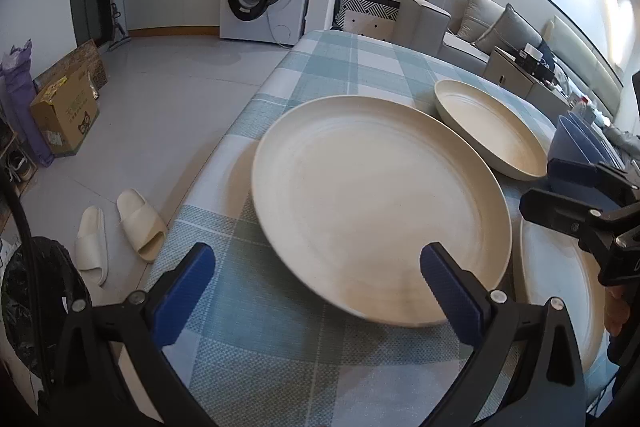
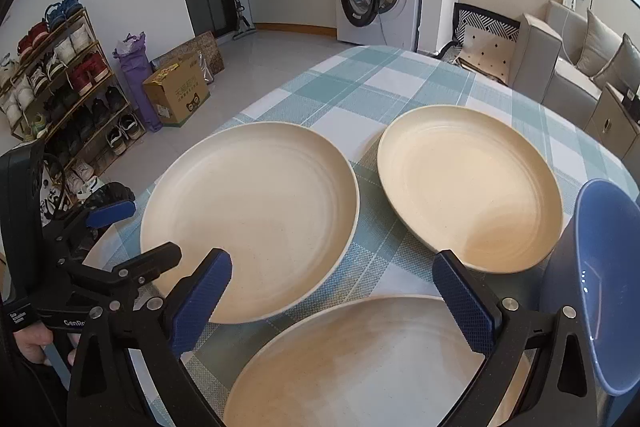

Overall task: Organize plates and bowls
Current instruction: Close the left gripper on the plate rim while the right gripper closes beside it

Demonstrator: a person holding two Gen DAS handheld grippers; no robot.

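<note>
Plates, three cream ones, lie on the checked cloth of the surface (image 2: pixel 400 83): a left plate (image 2: pixel 250 219) near the edge, a far plate (image 2: pixel 470 187) beside it, and a near plate (image 2: pixel 360 363) closest to the person. A blue bowl (image 2: pixel 604 279) stands tilted at the right, just beside the far plate. The left claw (image 1: pixel 316 291) hangs wide open, its right finger over the left plate's near rim. The right claw (image 2: pixel 332 299) is likewise wide open above the near plate, gripping nothing.
</note>
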